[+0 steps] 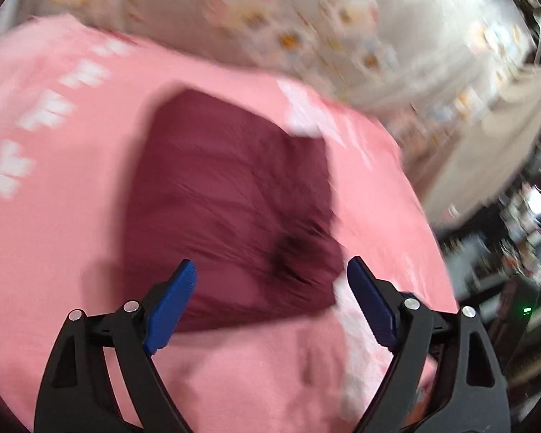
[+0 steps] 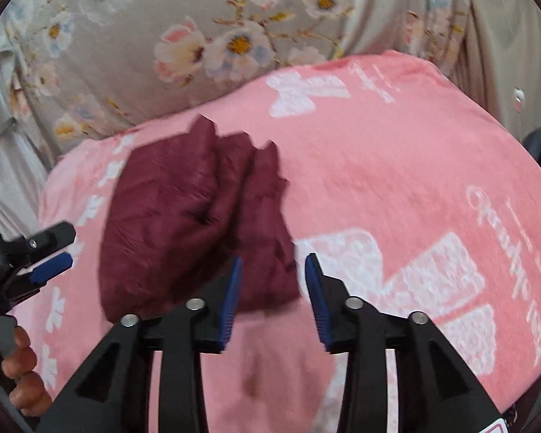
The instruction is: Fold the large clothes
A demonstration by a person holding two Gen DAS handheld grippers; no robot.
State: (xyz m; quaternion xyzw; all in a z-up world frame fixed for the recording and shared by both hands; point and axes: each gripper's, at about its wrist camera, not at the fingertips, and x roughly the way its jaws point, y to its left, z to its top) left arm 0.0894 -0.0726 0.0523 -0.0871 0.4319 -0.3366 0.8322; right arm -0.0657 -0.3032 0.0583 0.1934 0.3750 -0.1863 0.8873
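Observation:
A dark maroon garment (image 1: pixel 231 202) lies folded into a compact bundle on a pink blanket (image 1: pixel 72 216). It also shows in the right wrist view (image 2: pixel 184 223), with layered folds at its far edge. My left gripper (image 1: pixel 270 270) is open and empty, just above the bundle's near edge. It also shows at the left of the right wrist view (image 2: pixel 52 250), beside the bundle. My right gripper (image 2: pixel 273 265) is open and empty at the bundle's near right corner.
The pink blanket (image 2: pixel 414 180) with white bow prints covers the surface. A grey floral sheet (image 2: pixel 198 36) lies behind it. Cluttered shelves (image 1: pixel 523 234) show at the right of the left wrist view. A hand (image 2: pixel 18 371) holds the left gripper's handle.

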